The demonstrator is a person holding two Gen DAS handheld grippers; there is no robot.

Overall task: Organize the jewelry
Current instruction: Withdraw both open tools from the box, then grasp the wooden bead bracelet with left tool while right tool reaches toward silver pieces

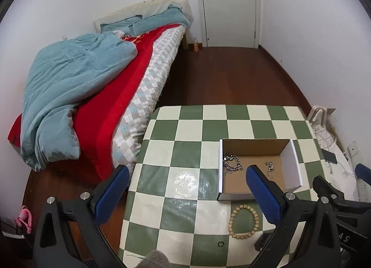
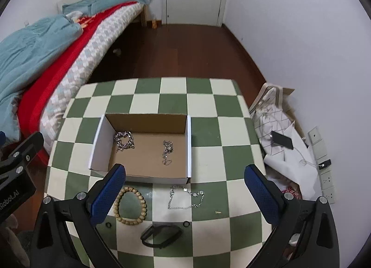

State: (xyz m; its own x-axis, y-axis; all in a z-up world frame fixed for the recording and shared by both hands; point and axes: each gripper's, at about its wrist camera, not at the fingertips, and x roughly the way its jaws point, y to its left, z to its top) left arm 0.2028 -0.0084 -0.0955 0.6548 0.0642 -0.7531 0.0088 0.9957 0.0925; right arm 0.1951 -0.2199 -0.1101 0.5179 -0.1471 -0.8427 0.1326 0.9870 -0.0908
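Bedroom with a checkered bench (image 2: 204, 133) beside the bed (image 2: 58, 59).

Both tools, left tool (image 1: 187, 191) and right tool (image 2: 185, 187), are spread and hold nothing. Centre frame, the cardboard box (image 2: 102, 143) holds two silver chains (image 2: 124, 140); below it on the bench lie a wooden bead bracelet (image 2: 131, 206), a silver necklace (image 2: 185, 197) and a black band (image 2: 161, 235).

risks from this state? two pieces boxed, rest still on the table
1. The thin silver chain lies flat and looped on the glossy tablecloth; wide jaws could pinch only part of it, so it may slip or trail over the box wall.
2. The small black rings sit close to the black band and bead bracelet; a grasp there may nudge them.
3. Both grippers hang open and close together near the bracelet, so they could collide.
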